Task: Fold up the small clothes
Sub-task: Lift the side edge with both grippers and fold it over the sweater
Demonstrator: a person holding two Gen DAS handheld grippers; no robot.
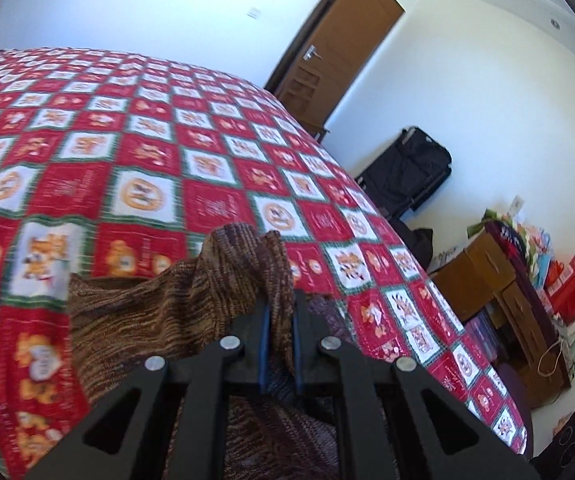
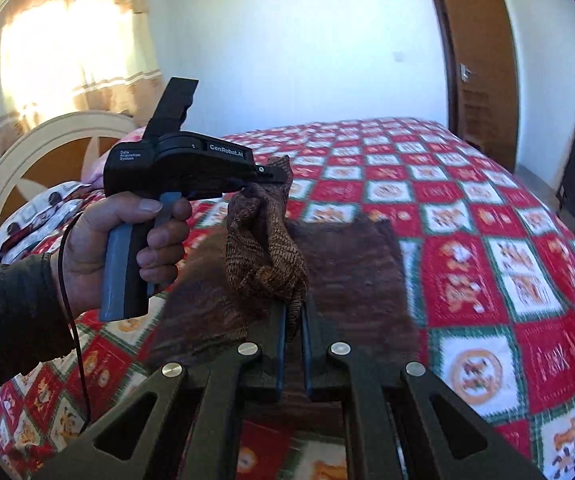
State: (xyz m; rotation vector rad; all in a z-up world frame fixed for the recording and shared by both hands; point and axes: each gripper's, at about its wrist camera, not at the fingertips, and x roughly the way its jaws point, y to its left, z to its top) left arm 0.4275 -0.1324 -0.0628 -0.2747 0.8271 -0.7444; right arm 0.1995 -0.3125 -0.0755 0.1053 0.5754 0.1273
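Observation:
A brown knitted garment [image 1: 139, 316] lies on the bed's red-and-white patchwork quilt [image 1: 135, 152], with one edge lifted. My left gripper [image 1: 280, 308] is shut on a raised fold of the garment. In the right wrist view the left gripper [image 2: 275, 178] is held by a hand above the quilt [image 2: 487, 220] and pinches the garment [image 2: 265, 248]. My right gripper [image 2: 293, 312] is shut on another part of the same lifted edge. The rest of the garment lies flat on the quilt below.
A headboard [image 2: 27, 168] and a pillow [image 2: 35, 216] are at the left. A wooden door [image 1: 339, 44], a black suitcase [image 1: 407, 168], and boxes and bags [image 1: 527, 292] stand on the floor to the bed's right.

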